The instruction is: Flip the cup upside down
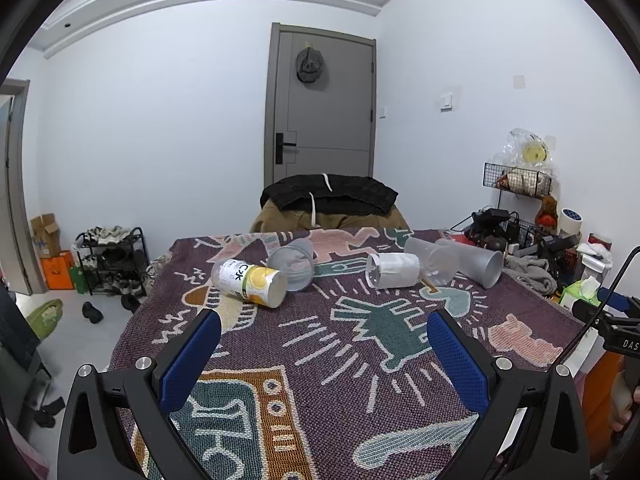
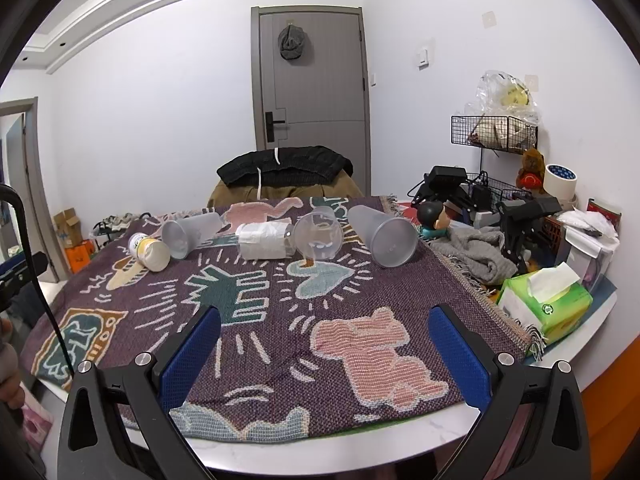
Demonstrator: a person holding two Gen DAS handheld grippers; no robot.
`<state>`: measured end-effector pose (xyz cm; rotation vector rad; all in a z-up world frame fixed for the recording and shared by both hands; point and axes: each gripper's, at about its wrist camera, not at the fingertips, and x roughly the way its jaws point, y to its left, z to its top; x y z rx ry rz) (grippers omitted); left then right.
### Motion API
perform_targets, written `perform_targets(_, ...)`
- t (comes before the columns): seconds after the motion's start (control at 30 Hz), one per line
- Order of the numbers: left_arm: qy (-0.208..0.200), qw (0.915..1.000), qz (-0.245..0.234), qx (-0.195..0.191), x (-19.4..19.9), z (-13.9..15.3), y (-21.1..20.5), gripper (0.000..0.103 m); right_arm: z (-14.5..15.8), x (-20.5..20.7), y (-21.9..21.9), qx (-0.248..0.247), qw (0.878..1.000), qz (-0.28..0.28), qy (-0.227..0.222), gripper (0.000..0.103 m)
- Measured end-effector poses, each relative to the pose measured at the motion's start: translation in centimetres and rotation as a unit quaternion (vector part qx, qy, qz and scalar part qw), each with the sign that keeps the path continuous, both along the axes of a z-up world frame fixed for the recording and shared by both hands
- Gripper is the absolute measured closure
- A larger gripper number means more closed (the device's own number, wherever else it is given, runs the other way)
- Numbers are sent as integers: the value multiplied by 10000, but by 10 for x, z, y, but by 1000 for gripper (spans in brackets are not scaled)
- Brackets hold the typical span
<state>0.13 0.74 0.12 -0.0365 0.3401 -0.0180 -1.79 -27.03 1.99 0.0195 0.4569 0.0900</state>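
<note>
Bright, even indoor light — soft shadows, sharp focus, strong fisheye bending and dark corners.

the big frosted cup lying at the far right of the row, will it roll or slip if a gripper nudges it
The frosted cup lies on its side, so a nudge would probably roll it, likely curving since it tapers. It looks thin, empty plastic, so probably light and easily shoved. The woven blanket may damp sliding somewhat. Its smooth wall might slip between the pads.
</note>
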Motion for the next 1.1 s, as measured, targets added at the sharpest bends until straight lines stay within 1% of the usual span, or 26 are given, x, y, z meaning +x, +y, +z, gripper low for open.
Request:
perform_targets(0.73,27,9999,112,3,0,-3,11,0,-2,3,1,37,10000,35,63,0)
perform_targets(0.87,29,9997,222,123,0,0,20,0,-3,4,1,40,10000,43,67,0)
perform_targets(1.1,142,9989,434,66,10,8,49,0,-1,7,1,107,9998,153,53,0)
